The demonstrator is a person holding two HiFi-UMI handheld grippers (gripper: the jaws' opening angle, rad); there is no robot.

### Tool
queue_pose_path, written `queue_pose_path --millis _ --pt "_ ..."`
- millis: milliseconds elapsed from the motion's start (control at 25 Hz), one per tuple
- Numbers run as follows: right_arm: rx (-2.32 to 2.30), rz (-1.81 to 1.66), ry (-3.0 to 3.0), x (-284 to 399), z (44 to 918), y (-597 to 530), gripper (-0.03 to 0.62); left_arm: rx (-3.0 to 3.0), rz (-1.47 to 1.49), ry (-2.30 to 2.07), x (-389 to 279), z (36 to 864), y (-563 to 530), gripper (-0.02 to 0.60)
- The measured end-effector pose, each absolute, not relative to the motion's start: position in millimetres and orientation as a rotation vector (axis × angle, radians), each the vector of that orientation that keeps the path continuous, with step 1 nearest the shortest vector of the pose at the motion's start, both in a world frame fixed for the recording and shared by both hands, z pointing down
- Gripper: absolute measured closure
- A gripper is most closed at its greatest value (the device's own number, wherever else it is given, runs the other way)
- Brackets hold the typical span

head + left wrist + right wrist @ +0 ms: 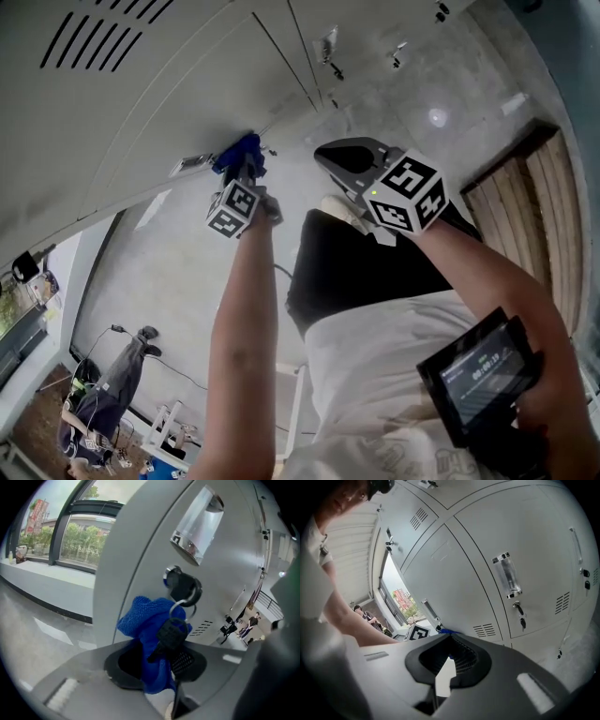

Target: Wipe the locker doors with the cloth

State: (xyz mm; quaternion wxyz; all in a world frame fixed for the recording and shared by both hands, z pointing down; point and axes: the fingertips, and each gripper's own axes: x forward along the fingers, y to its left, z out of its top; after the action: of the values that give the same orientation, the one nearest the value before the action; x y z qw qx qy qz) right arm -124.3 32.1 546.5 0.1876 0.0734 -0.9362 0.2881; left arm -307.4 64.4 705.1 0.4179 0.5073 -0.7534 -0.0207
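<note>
Grey locker doors (141, 103) fill the space ahead of you, with a pale concrete floor (422, 84) at their foot. Your left tongs (157, 665) are clamped on the blue cloth (143, 620), which sits bunched against a door right at the tips, just under the lock (183, 588). A black key (169, 637) hangs on a ring from that lock and lies over the cloth. Your right tongs (449, 665) are well apart from the doors, jaws drawn almost together with nothing between them.
</note>
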Motion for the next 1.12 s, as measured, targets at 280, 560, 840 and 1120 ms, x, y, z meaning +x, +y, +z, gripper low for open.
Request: queue_pose_path --millis 280,560,840,1120 --pt "0.259 0.848 -2.627 -98 544 13 0.588 1.309 -0.064 -1.802 -268 699 17 0.451" --pt "0.300 0.881 -2.639 -75 539 -10 0.588 1.326 -0.051 -1.719 -224 702 -31 0.449" --pt "0.348 0.905 -2.609 -54 548 -24 0.586 1.494 -0.017 -1.623 -172 692 -79 0.449" --pt "0.311 0.893 -2.585 -63 560 -19 0.588 1.492 0.055 -1.617 -176 705 -94 0.449"
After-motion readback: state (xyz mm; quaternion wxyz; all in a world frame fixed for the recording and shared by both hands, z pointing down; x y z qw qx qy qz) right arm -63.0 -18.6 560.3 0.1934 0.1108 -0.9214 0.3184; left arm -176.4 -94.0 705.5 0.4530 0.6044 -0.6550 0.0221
